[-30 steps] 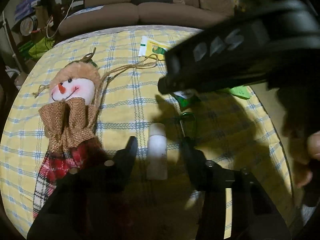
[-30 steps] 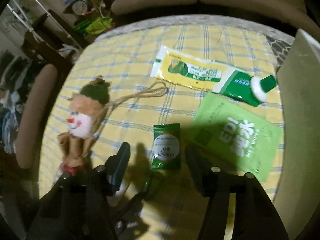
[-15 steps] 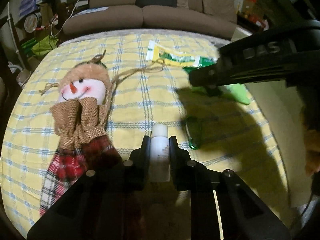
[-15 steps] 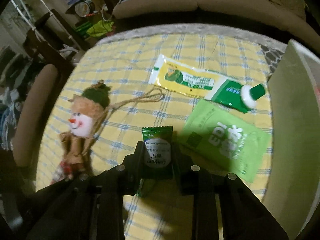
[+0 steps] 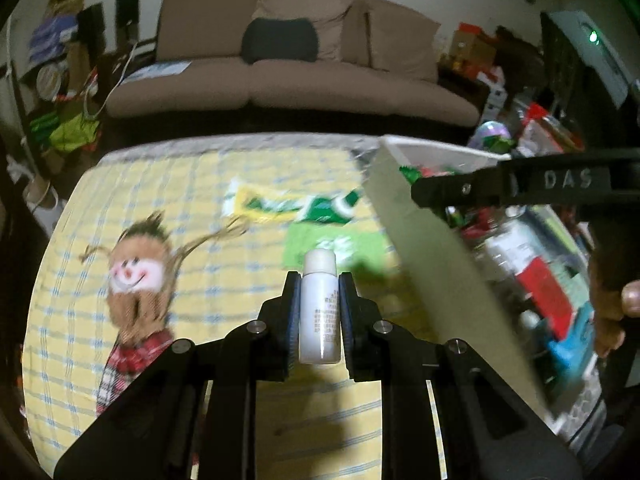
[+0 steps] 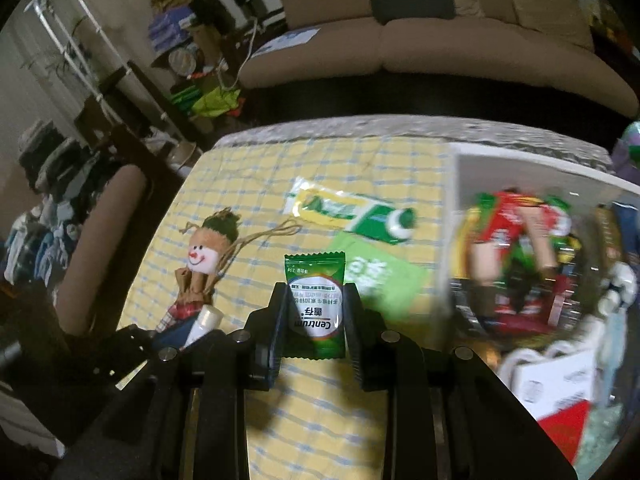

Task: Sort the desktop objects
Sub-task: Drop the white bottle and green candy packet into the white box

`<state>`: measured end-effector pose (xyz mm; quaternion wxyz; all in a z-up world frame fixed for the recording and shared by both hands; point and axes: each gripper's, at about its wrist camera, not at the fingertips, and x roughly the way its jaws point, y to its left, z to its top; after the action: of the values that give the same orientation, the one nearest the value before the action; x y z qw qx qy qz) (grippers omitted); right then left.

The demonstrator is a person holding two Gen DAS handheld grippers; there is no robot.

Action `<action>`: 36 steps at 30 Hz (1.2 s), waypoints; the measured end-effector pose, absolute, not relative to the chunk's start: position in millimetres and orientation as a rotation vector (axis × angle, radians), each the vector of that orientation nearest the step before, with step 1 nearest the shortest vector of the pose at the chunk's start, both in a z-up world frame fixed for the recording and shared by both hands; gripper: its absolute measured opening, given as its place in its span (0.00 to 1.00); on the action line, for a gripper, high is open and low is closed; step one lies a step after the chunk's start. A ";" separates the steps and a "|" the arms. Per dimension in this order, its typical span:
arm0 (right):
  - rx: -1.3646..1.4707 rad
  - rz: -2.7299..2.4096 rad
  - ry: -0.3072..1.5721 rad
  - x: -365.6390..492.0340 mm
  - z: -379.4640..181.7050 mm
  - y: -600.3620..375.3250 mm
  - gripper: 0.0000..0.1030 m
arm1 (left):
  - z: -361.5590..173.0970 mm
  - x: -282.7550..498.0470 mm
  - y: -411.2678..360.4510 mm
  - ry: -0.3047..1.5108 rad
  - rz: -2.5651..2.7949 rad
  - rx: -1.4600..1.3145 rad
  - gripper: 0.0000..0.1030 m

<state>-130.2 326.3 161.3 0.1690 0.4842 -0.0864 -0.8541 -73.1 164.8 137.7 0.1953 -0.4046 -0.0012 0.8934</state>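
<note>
Left wrist view: left hand-held gripper (image 5: 319, 304) clamps 1 small white bottle (image 5: 319, 306), capped, printed, upright between its fingers; 1 snowman doll (image 5: 136, 280) lies left of it on the yellow checked counter (image 5: 240, 168).

Right wrist view: right hand-held gripper (image 6: 315, 312) pinches 1 green Centrum sachet (image 6: 316, 304); 1 white bin (image 6: 454, 216) of packets sits right.

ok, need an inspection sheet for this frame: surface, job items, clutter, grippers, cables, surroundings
Surface: yellow checked tablecloth.
Job's things: small white plastic bottle; green Centrum sachet; green-and-yellow tube, flat light-green pouch, snowman plush doll lying on the cloth.
Clutter: white storage bin, packed with mixed packets.
Grippers: left gripper shut on the bottle; right gripper shut on the sachet.
Cables: white cord beside the sofa.
Surroundings: brown sofa, dark cushion.
</note>
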 end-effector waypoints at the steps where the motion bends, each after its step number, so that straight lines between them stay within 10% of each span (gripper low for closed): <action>1: 1.372 -2.436 -0.256 -128.4 164.2 334.9 0.26 | 144.2 -72.3 174.0 0.003 2.496 -1.125 0.17; 28: 1.443 -2.536 -0.524 -166.9 112.5 524.8 0.28 | 114.7 -168.2 377.7 0.096 2.326 -1.271 0.17; 36: 1.380 -2.556 -0.577 -153.7 126.9 534.1 0.59 | 137.2 -156.5 346.1 -0.060 2.339 -1.212 0.78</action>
<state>-153.7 534.1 126.9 0.0898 0.4640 -0.1941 -0.8596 -156.5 346.1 137.2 0.2506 -0.4451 -0.0219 0.8594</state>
